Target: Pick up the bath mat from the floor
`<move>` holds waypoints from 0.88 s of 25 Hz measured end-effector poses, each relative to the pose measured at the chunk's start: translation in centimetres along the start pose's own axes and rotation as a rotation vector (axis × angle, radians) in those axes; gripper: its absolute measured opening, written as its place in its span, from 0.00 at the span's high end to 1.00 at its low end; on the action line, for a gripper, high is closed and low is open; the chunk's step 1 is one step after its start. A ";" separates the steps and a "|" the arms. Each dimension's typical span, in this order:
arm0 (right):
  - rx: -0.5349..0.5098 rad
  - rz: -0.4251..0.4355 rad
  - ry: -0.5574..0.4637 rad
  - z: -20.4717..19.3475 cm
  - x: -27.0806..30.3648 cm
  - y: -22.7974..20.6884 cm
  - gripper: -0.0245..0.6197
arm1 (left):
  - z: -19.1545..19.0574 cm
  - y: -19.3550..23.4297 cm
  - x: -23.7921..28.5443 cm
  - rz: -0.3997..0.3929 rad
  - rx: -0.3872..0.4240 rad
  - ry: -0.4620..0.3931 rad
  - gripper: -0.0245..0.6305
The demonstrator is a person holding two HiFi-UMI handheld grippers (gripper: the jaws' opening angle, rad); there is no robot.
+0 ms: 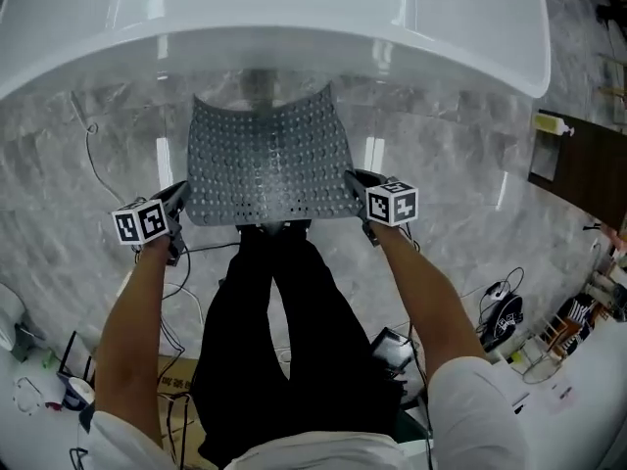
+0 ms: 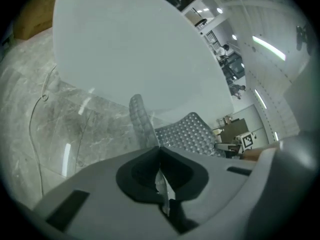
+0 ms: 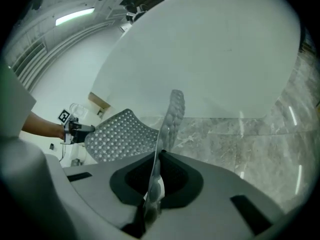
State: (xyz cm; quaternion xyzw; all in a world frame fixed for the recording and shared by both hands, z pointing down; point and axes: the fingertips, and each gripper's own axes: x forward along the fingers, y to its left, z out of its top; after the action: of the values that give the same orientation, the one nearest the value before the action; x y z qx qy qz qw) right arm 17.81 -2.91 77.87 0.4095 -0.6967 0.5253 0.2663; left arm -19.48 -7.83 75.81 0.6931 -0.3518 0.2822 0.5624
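A grey bath mat (image 1: 266,160) covered in small bumps hangs lifted off the marble floor, stretched between my two grippers in front of the white bathtub (image 1: 294,18). My left gripper (image 1: 178,207) is shut on the mat's near left corner. My right gripper (image 1: 355,194) is shut on its near right corner. In the left gripper view the mat's edge (image 2: 145,126) runs into the shut jaws of the left gripper (image 2: 161,176). The right gripper view shows the mat (image 3: 120,134) pinched edge-on in the right gripper (image 3: 155,176).
The bathtub rim curves across the top of the head view. Grey marble floor (image 1: 78,194) lies beneath. Cables (image 1: 98,155) trail at left, a dark cabinet (image 1: 578,164) stands at right, and bags and gear (image 1: 505,316) sit at lower right. The person's dark-trousered legs (image 1: 284,341) stand below the mat.
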 end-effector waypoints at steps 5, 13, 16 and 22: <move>-0.001 0.121 -0.101 4.4 -9.0 7.7 0.90 | 3.0 -8.9 -8.5 -0.087 0.146 -0.067 0.95; -0.077 0.240 -0.422 13.0 -26.4 18.2 0.90 | 10.3 -22.1 -25.6 -0.131 0.358 -0.337 0.95; -0.158 0.226 -0.564 16.9 -34.2 21.0 0.90 | 13.2 -26.8 -32.1 -0.139 0.420 -0.461 0.95; -0.319 0.198 -0.817 22.5 -47.7 27.7 0.90 | 16.6 -37.0 -44.0 -0.204 0.539 -0.662 0.95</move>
State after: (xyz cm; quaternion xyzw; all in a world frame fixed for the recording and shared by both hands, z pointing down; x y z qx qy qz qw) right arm 20.55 -7.36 18.56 0.4685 -0.8528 0.2295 -0.0227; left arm -15.83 -12.14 16.25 0.8994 -0.3565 0.0696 0.2431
